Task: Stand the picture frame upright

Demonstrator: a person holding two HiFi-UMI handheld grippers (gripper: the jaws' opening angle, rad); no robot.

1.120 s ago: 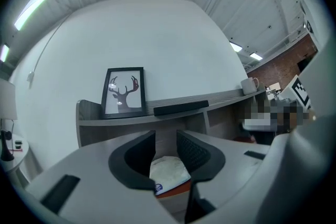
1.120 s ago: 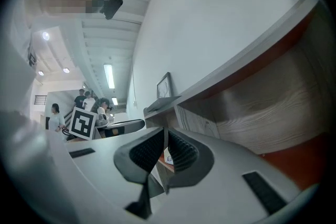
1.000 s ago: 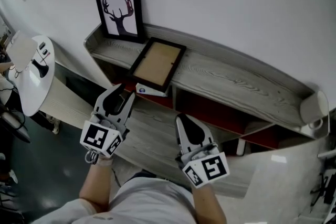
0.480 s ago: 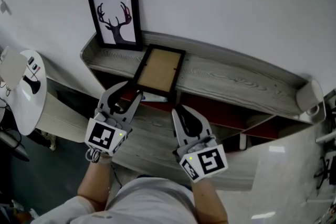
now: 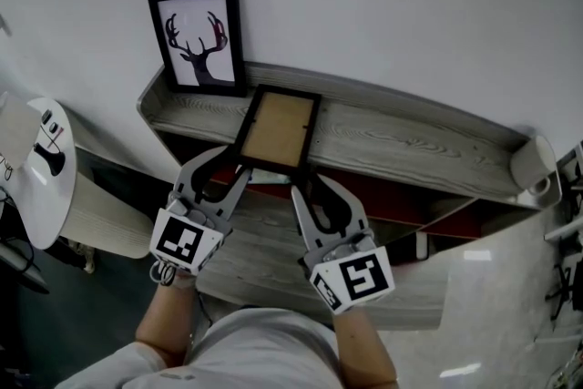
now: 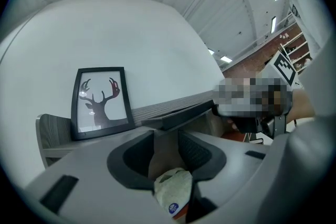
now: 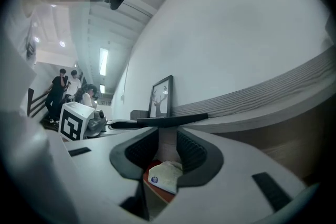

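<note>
While the frame lies flat, deer print stands.

Flat picture frame black-rimmed with tan centre panel, far left deer print black silhouette on white in black border, shelf grey streaked wood grain, lower compartment red, wall behind plain white

Left hand-held gripper, right hand-held gripper: level, jaws just opening, apparently empty.
</note>
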